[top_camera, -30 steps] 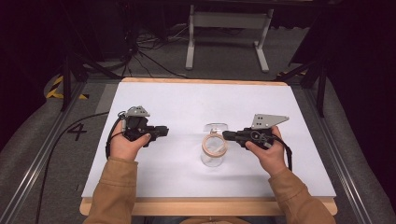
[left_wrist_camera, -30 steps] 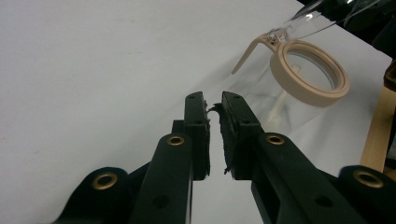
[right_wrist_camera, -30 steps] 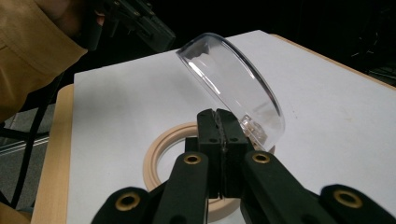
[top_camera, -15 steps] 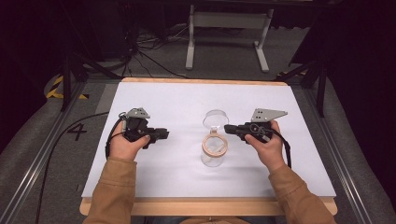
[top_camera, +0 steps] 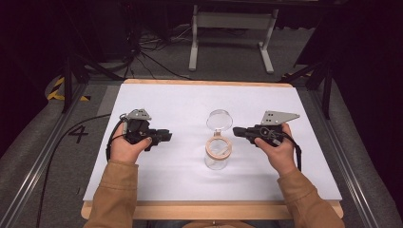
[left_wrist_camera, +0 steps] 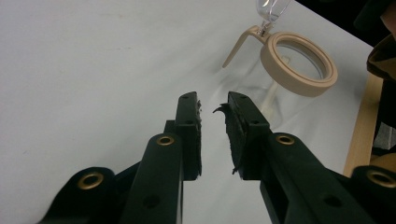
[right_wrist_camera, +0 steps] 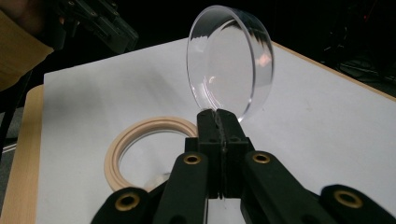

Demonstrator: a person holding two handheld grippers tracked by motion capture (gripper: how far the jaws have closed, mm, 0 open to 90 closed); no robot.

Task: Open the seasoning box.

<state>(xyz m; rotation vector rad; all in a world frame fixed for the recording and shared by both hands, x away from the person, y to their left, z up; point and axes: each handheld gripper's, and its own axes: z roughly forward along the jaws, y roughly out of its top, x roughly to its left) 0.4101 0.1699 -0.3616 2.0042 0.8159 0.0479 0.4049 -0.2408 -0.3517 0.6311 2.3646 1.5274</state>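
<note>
Now clear lid [top_camera: 219,119] tipped farther up than before, pinched in right hand-held gripper [top_camera: 236,130]. Left hand-held gripper [top_camera: 168,137] jaws just been opening, nothing between. Jar [top_camera: 217,153] mid white tabletop [top_camera: 180,99], near lid. Dark room far; cables on floor.

Bright even light on the white table [top_camera: 161,99], dark surroundings – soft shadows, glare perhaps from overhead

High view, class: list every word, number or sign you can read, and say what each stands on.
"4": a dark numeral on the grey floor left of the table, beside the metal rail.
No other writing can be read; the clear jar and its lid carry no label.
</note>
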